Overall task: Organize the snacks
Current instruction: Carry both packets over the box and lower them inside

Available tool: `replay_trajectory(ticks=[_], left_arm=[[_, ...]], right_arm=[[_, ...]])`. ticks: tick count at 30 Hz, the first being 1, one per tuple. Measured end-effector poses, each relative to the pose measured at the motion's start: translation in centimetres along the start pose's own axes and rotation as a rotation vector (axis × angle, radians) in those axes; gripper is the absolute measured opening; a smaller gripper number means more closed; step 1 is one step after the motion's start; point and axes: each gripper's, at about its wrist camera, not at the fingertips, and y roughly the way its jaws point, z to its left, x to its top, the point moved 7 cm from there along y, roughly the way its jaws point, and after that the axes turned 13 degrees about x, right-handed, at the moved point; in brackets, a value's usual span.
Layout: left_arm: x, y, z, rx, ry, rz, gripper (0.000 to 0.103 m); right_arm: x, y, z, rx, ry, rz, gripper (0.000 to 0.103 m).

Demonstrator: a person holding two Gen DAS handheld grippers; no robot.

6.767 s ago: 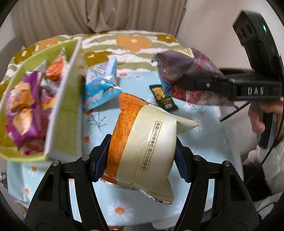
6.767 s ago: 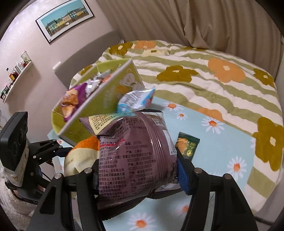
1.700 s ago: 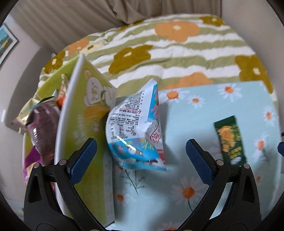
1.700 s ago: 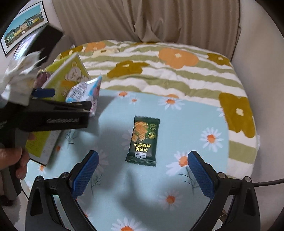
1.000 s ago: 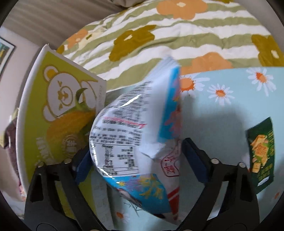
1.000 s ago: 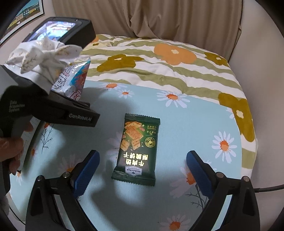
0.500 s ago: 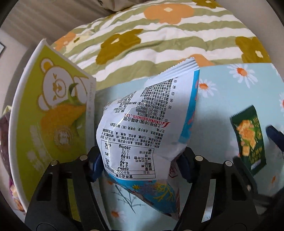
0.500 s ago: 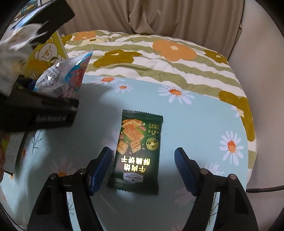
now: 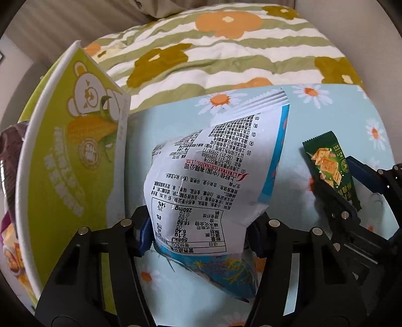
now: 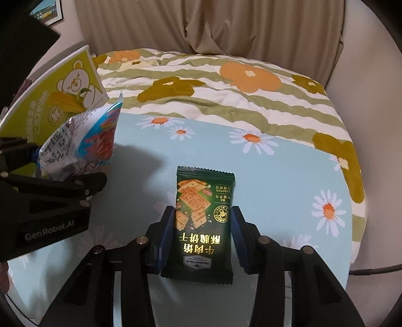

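Snack bag (image 9: 213, 176) in left tongs (image 9: 201, 236) (pinched), cracker packet (image 10: 203, 221) — right tongs (image 10: 201, 236)

A light-blue cloth (image 10: 276, 176) printed with white daisies is covering the near work surface. Behind it, a bed quilt (image 10: 213, 83) striped in green and white is lying with orange and olive flowers across it. Beige curtains (image 10: 201, 25) are hanging in folds along the back (no window pane showing). A pale wall (image 10: 364, 50) is rising at right, and a framed picture (image 10: 49, 12) is hanging at upper left.
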Motion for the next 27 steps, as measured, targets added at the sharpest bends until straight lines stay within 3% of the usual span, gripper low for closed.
replay_trajectory(ticks=[13,21,27], left_arm=[[-2.0,-9.1,3.0,-0.15,-0.149,-0.109,0.054],[-5.2,-17.2,9.8,-0.19,-0.298,-0.205,0.054],[-7.9,-20.7,16.3,-0.174,-0.396,-0.259,0.054]], right_arm=[[0.7,-7.8,1.6,0.02,-0.004,-0.093,0.04],[3.0,-14.9,6.4,0.104,-0.081,-0.167,0.04],[4.3,-18.7,11.7,0.181,-0.125,-0.214,0.04]])
